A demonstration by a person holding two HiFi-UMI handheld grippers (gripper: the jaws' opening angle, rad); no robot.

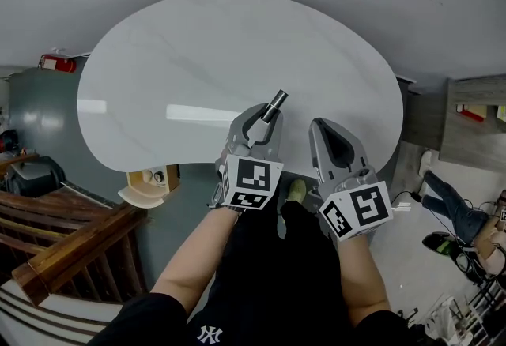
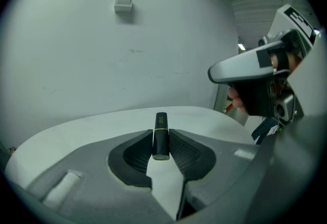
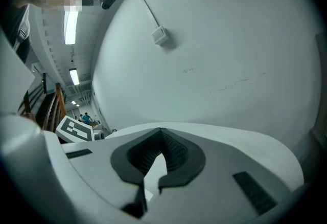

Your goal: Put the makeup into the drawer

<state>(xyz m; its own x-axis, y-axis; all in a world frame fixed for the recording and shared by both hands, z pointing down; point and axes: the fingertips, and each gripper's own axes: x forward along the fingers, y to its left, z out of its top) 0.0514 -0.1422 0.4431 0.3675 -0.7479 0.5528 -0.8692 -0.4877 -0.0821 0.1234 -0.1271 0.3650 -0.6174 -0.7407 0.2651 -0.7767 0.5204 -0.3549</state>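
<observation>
Holding the lipstick (image 2: 161, 136) clamped lengthwise between its pads, the left gripper (image 1: 267, 114) hangs over the counter's (image 1: 198, 52) near edge, I'd guess ready to carry it to the drawer. The right gripper (image 1: 326, 129) is closed on nothing, probably kept free for the drawer pull.

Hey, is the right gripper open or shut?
Shut: the right gripper has its fingers meeting at the tips, nothing between them.

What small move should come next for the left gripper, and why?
Probably carry the makeup tube toward the person's left, to the wooden unit under the table edge, which may be the drawer. The left gripper is shut on the tube above the table, and the right gripper is shut and empty.
</observation>
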